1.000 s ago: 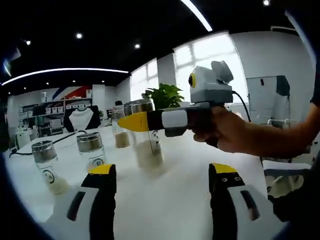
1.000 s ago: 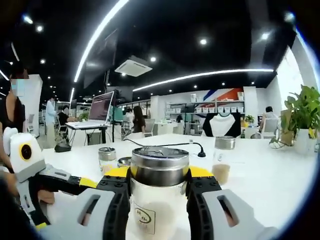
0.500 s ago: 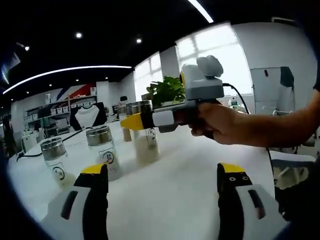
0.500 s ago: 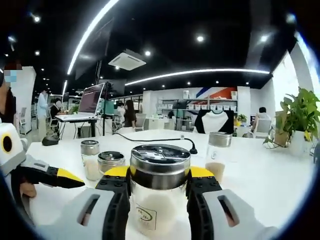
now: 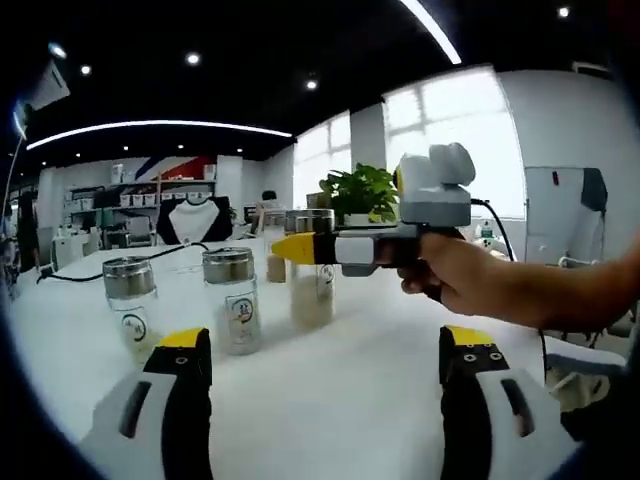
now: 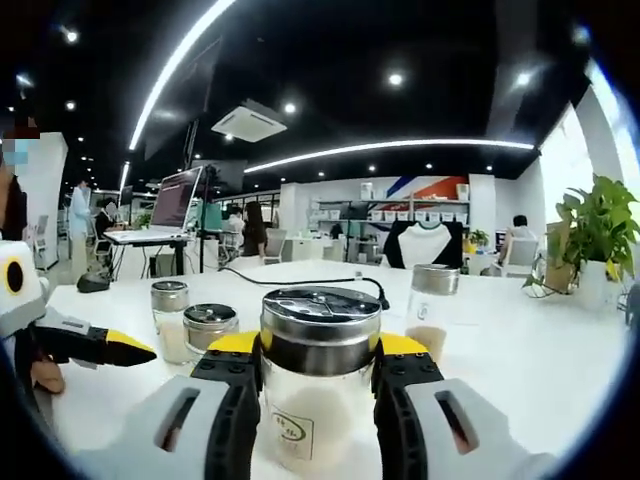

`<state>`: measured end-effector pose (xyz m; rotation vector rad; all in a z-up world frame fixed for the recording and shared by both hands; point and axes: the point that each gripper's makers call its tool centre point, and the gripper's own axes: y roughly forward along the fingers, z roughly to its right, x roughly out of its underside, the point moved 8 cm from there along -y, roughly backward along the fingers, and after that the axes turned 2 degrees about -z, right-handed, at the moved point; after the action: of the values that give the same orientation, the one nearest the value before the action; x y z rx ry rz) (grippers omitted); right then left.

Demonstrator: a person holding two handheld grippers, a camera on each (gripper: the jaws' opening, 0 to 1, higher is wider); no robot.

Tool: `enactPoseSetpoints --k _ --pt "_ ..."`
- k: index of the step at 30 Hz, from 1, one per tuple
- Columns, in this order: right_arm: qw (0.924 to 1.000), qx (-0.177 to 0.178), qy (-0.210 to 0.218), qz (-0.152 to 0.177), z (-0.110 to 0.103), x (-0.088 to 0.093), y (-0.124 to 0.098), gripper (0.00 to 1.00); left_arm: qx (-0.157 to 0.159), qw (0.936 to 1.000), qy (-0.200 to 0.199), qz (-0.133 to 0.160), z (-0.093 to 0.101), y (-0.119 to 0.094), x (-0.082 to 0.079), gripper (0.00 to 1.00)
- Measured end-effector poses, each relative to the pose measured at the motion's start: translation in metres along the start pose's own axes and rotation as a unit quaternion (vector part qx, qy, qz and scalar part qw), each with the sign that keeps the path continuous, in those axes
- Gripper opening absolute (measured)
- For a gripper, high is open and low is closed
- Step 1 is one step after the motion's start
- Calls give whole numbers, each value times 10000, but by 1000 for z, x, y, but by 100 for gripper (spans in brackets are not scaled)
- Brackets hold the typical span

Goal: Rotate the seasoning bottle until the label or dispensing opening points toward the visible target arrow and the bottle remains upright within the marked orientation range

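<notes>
Steel-capped seasoning bottle [image 6: 318, 400] upright, clamped in right gripper [image 6: 318, 375] jaws; left gripper [image 5: 320, 365] jaws wide, idle; rotation unfinished, no arrow visible.

An open-plan office or showroom: long strip lights [image 6: 190, 70] and a ceiling air unit [image 6: 248, 122] overhead, people at a desk with a monitor [image 6: 174, 198], wall shelves [image 6: 350, 218] of boxes, a potted plant [image 6: 597, 225] by large windows [image 5: 455, 135], and a white surface [image 6: 540, 350].
</notes>
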<state>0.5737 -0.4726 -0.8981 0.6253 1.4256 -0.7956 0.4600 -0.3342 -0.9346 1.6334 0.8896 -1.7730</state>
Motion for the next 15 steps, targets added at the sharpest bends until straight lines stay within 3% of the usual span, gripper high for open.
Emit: enactPoseSetpoints --k 4,7,13,15 --pt "10000 -17 16 -21 0 0 0 41 -111 9999 -114 52 -2 -1 0 100" --pt "9991 -398 -94 61 1 2 3 42 -113 9998 -155 61 -2 0 0 100" --pt "9992 -285 -285 -47 -4 2 4 45 -118 9998 95 -93 2 2 3 100" --pt "9990 -99 -406 -166 -2 3 3 43 -125 9997 162 -141 2 2 4 100"
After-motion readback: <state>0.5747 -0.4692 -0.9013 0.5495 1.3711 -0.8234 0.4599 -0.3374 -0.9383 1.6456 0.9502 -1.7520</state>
